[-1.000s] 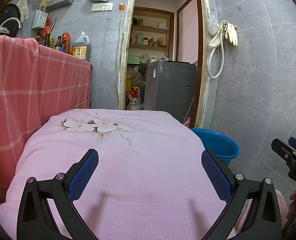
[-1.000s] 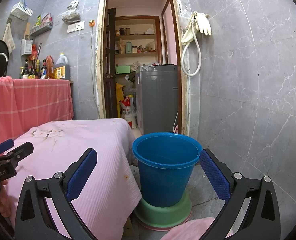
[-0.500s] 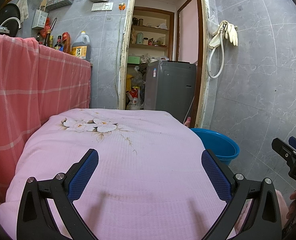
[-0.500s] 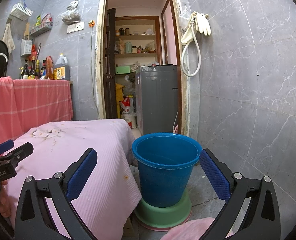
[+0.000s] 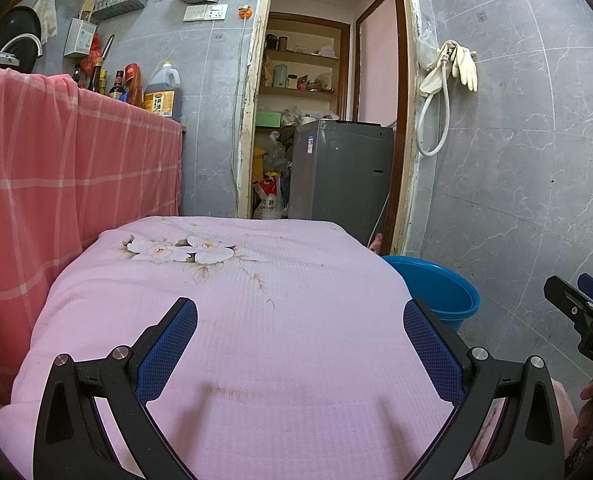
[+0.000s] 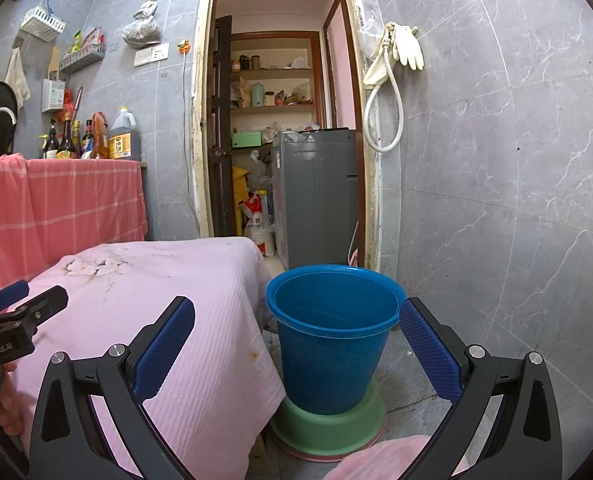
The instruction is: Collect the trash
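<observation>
My left gripper (image 5: 296,344) is open and empty, held over a table covered with a pink flowered cloth (image 5: 224,312). No trash shows on the cloth. My right gripper (image 6: 296,344) is open and empty, facing a blue bucket (image 6: 332,344) that stands on a green base (image 6: 328,426) on the floor beside the table's right edge. The bucket's rim also shows in the left wrist view (image 5: 436,292). The right gripper's body shows at the far right of the left wrist view (image 5: 584,320); the left gripper's body shows at the left of the right wrist view (image 6: 12,320).
A counter draped in red checked cloth (image 5: 68,176) with bottles (image 5: 162,96) stands on the left. An open doorway behind holds a grey appliance (image 5: 340,176) and shelves. Grey tiled wall (image 6: 496,200) is on the right, with a hose and gloves (image 6: 396,48) hanging.
</observation>
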The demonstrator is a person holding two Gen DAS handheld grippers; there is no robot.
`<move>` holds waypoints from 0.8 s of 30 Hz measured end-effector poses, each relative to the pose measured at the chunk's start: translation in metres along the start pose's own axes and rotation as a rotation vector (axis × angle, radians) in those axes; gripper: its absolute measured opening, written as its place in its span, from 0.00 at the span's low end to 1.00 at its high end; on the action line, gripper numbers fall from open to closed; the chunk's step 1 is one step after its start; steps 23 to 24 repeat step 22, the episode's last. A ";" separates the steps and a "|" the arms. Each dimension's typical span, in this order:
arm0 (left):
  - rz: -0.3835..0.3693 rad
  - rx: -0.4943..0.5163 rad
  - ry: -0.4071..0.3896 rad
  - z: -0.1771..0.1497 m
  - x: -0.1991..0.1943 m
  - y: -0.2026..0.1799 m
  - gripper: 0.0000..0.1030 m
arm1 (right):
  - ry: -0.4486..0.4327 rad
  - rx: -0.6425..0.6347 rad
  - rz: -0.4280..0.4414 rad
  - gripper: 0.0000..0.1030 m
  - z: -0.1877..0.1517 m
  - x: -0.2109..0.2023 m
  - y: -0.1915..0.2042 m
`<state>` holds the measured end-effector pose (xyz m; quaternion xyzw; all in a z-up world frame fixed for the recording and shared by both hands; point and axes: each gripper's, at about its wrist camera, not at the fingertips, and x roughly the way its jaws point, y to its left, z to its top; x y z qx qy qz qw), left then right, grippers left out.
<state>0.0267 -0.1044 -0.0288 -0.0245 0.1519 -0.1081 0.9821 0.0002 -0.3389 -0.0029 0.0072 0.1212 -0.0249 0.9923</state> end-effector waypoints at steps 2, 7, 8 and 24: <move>0.000 -0.001 0.000 0.000 0.000 0.000 0.98 | 0.000 0.002 -0.002 1.00 0.000 0.000 0.001; 0.003 -0.001 0.006 0.000 0.001 -0.001 0.98 | 0.000 0.002 -0.001 1.00 0.000 0.000 0.001; 0.007 0.000 0.006 0.000 0.000 -0.002 0.98 | 0.001 0.002 -0.001 1.00 0.000 0.000 0.001; 0.029 0.006 -0.005 -0.001 0.000 -0.001 0.98 | 0.003 0.003 -0.003 1.00 -0.001 -0.001 0.004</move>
